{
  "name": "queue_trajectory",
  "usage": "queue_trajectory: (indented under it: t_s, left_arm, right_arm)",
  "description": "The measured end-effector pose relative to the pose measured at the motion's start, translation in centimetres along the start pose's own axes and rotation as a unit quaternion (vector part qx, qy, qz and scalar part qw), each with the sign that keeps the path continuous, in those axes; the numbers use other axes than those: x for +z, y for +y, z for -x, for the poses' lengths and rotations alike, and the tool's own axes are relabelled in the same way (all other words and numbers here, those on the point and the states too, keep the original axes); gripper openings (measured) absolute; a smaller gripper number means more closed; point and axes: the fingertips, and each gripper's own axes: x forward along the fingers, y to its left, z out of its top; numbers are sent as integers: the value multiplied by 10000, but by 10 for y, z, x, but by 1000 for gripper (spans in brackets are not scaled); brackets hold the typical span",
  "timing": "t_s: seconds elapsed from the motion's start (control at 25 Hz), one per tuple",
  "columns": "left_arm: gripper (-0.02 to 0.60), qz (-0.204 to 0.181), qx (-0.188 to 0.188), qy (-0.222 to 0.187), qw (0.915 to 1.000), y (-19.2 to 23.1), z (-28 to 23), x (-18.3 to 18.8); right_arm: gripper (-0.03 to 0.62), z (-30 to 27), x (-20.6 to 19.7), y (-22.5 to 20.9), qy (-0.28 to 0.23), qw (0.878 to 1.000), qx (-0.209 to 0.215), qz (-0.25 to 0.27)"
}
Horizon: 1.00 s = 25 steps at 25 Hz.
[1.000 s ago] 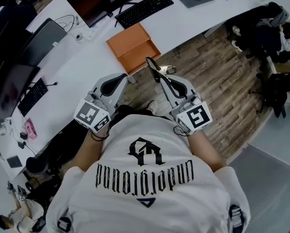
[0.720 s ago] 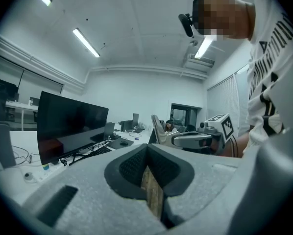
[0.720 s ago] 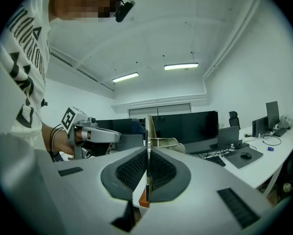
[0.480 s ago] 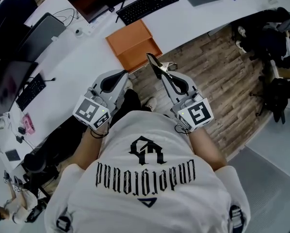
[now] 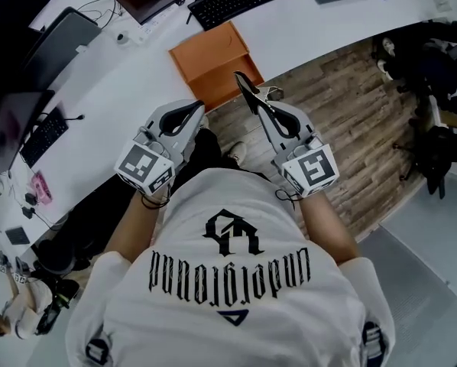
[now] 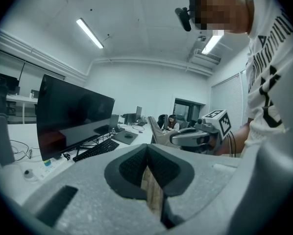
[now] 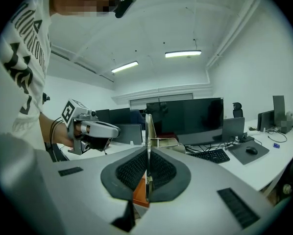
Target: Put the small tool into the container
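Right gripper point(image 7: 147, 155) and left gripper point(image 6: 147, 163) are easing forward by the orange container point(image 5: 213, 58). The right is pinching the small tool point(image 7: 148, 126); the left's jaws are pressed together.

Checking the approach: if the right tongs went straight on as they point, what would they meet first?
Most likely the orange box; the right tongs, shut on the tool, point at it.
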Motion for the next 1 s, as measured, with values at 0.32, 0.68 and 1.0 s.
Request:
queue_trajectory:
  t_s: [0.32, 0.68, 1.0]
  left_arm:
    - [15, 132, 113, 153, 9997, 44, -5, -15]
    - [15, 432, 192, 355, 9983, 96, -9, -45]
    - [15, 642, 167, 539, 9963, 125, -24, -73]
  right_arm:
    - [15, -53, -20, -6, 378, 9988, 320, -34]
    - [15, -109, -64, -22, 937, 9940, 554, 145]
    - [15, -143, -106, -33, 1509, 9825, 1033, 343]
